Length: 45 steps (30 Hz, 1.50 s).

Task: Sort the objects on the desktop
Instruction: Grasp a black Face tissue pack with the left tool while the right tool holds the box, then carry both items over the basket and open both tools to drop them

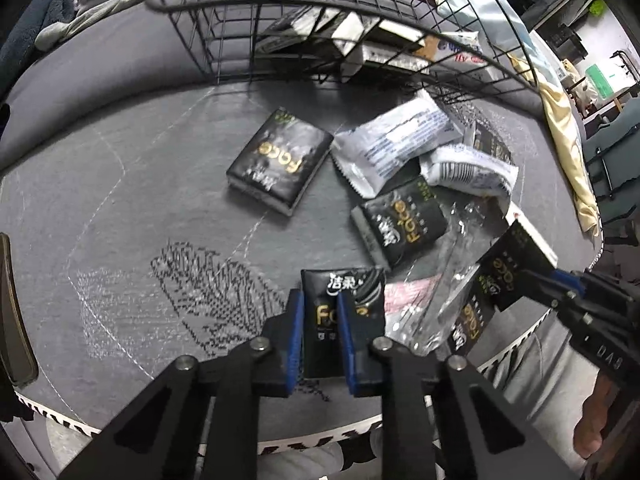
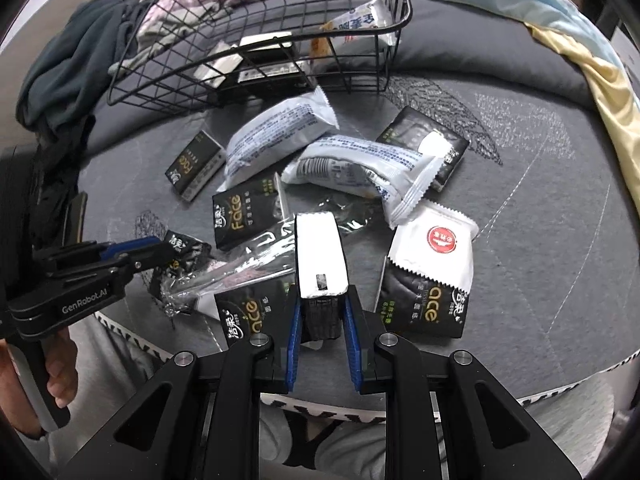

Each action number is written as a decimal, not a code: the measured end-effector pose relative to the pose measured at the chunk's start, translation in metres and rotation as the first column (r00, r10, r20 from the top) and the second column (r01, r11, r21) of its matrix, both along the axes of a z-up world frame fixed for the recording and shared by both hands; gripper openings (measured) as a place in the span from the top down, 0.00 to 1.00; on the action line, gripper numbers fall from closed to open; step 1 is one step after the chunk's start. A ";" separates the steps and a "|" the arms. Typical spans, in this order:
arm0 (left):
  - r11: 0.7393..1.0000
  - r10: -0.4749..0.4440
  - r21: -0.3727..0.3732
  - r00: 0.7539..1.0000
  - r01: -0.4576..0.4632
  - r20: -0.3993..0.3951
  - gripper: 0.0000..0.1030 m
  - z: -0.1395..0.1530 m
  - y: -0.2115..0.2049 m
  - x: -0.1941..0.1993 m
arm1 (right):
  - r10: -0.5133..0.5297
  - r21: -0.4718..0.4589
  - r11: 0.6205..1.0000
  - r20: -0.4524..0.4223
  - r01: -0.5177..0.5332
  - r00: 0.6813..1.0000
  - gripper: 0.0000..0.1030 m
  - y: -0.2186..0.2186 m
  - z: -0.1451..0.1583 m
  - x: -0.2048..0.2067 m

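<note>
On the grey quilted bed cover (image 2: 520, 208), in front of the black wire basket (image 2: 256, 60), both of your tools already have a load. Your left tool (image 1: 320, 320) is closed down on a black "Face" tissue pack (image 1: 340, 312), pads pressing its two sides. Your right tool (image 2: 320, 320) is clamped on another black tissue pack turned white side up (image 2: 320, 256).

Before you travel, I judge the crinkly clear plastic wrapper (image 2: 240, 268) lying between the two packs to be the main nuisance: lift straight up so it does not drag along. Carry each pack over the basket's near rim, clear of the wire, then release above the packs already inside. Leave the white foil snack pouches (image 2: 276, 136) and the remaining black packs (image 2: 192, 168) on the cover for later passes.
</note>
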<state>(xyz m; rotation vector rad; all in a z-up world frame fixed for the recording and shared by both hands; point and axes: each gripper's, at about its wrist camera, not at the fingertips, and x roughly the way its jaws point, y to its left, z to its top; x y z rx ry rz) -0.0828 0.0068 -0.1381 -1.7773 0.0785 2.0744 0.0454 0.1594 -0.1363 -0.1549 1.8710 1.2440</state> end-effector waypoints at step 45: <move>0.999 0.035 0.030 0.976 -0.029 -0.216 0.50 0.108 0.067 -0.124 | 0.044 0.211 0.975 0.139 -0.073 0.989 0.80 0.156 0.057 0.096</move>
